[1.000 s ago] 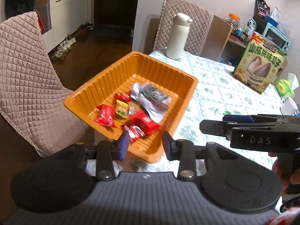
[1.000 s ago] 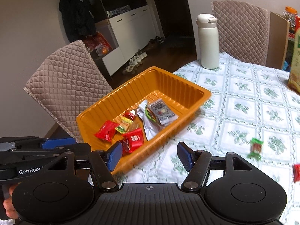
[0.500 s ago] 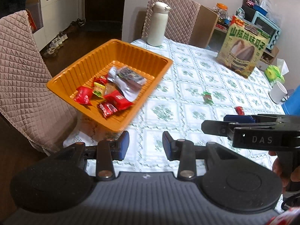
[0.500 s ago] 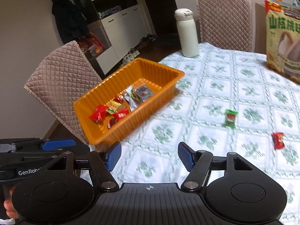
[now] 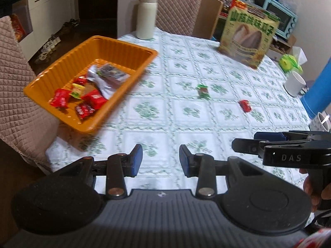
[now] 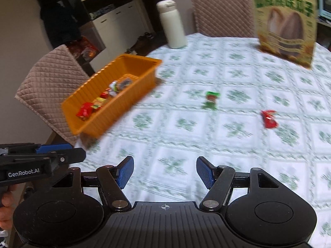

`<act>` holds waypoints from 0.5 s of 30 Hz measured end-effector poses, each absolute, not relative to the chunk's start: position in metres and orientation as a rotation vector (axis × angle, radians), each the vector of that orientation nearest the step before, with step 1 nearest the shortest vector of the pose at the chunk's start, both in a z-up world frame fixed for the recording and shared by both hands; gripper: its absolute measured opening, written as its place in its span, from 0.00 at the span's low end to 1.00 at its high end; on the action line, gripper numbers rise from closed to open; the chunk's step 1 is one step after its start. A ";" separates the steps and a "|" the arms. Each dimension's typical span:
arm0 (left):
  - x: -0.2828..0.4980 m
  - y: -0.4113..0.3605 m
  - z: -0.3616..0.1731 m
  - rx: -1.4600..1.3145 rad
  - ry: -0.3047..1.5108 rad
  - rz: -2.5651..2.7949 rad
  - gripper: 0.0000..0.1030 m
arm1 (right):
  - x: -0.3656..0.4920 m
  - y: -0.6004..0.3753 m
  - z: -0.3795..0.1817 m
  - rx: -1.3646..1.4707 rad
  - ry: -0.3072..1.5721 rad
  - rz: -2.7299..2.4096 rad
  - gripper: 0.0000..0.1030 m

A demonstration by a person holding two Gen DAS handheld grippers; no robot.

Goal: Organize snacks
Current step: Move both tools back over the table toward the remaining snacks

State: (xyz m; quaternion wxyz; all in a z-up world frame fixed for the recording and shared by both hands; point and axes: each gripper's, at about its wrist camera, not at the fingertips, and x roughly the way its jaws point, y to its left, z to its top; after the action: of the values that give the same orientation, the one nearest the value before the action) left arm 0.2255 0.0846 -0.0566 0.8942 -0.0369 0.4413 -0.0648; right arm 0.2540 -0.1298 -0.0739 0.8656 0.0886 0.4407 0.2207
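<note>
The left claw [image 5: 161, 158] hangs above the near edge of the counter [image 5: 217, 124]. Its two blue pads stand a little apart and there is nothing between them. The right claw [image 6: 165, 172] is beside it, also over the near part of the counter, with its pads set wider and also empty. Each claw appears at the side of the other's view, with a part of the hand that carries it.

Farther out, on the white cloth with green flowers, two loose snacks lie well apart from both claws: a green snack [image 5: 203, 91] near the middle of the counter, and a red snack [image 5: 245, 105] to the right of it. They do not touch each other.

To the left, the orange tray [image 5: 132, 47] sits at the edge of the counter, beside a quilted chair [image 5: 16, 95]. Inside it lie several red packets, a yellow-green one and a silver-white wrapper with a dark packet on it.

At the far side stand a white bottle [image 5: 145, 15] and a big yellow-green snack bag [image 5: 249, 35], upright. At the right edge of the counter there is a white cup [image 5: 294, 83].
</note>
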 end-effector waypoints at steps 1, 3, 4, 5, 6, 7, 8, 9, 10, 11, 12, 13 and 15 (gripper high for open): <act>0.226 0.079 -0.058 -0.073 0.918 -0.142 0.34 | 0.252 -0.137 -0.075 0.188 0.925 0.449 0.65; 0.228 0.070 -0.061 -0.066 0.923 -0.156 0.34 | 0.251 -0.149 -0.078 0.195 0.929 0.425 0.65; 0.229 0.066 -0.062 -0.062 0.925 -0.162 0.34 | 0.251 -0.155 -0.079 0.200 0.932 0.412 0.65; 0.230 0.061 -0.064 -0.059 0.927 -0.169 0.34 | 0.250 -0.162 -0.081 0.205 0.934 0.400 0.65; 0.232 0.057 -0.065 -0.055 0.927 -0.174 0.34 | 0.250 -0.168 -0.082 0.209 0.936 0.388 0.65; 0.233 0.053 -0.066 -0.052 0.928 -0.178 0.34 | 0.250 -0.174 -0.084 0.211 0.938 0.375 0.65; 0.235 0.049 -0.068 -0.049 0.930 -0.182 0.34 | 0.250 -0.179 -0.085 0.212 0.940 0.361 0.65; 0.236 0.045 -0.069 -0.046 0.932 -0.186 0.34 | 0.250 -0.185 -0.086 0.214 0.942 0.347 0.65; 0.238 0.042 -0.071 -0.043 0.935 -0.189 0.34 | 0.249 -0.190 -0.088 0.216 0.944 0.334 0.65; 0.240 0.038 -0.073 -0.040 0.937 -0.189 0.34 | 0.248 -0.195 -0.090 0.219 0.947 0.321 0.65; 0.242 0.035 -0.075 -0.037 0.939 -0.190 0.34 | 0.248 -0.201 -0.092 0.222 0.950 0.309 0.65; 0.243 0.033 -0.077 -0.035 0.941 -0.191 0.34 | 0.248 -0.206 -0.093 0.225 0.952 0.297 0.65; 0.248 0.029 -0.081 -0.028 0.945 -0.193 0.34 | 0.249 -0.215 -0.097 0.227 0.955 0.275 0.65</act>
State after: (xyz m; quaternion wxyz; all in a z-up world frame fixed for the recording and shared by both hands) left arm 0.2477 0.0288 -0.0814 0.8859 -0.0137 0.4543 -0.0926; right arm 0.2493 -0.2154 -0.0969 0.8729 0.1085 0.4571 0.1317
